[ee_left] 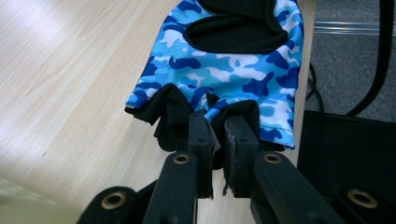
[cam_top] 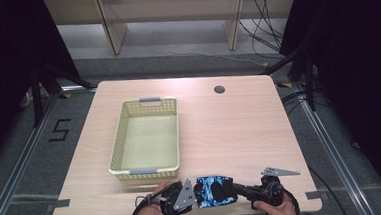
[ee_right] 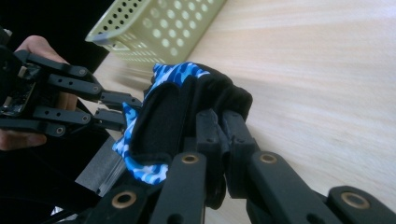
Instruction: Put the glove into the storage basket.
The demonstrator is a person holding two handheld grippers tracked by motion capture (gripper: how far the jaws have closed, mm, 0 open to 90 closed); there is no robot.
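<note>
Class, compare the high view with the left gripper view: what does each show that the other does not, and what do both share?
High view alone: the basket, both hands, the right gripper shut on the glove's other end, the table's round hole, the floor beyond. Left gripper view alone: the left gripper's jaws close up, pinching the black finger openings, and the black palm patch. Both: the glove on the table, near its edge.

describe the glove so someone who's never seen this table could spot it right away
Start at the pale wooden table and go past the yellow-green perforated basket to the near edge. There the glove is stretched between the left gripper and the right gripper, each shut on one end. Its blue, white and black camouflage fabric is the only patterned item there.
</note>
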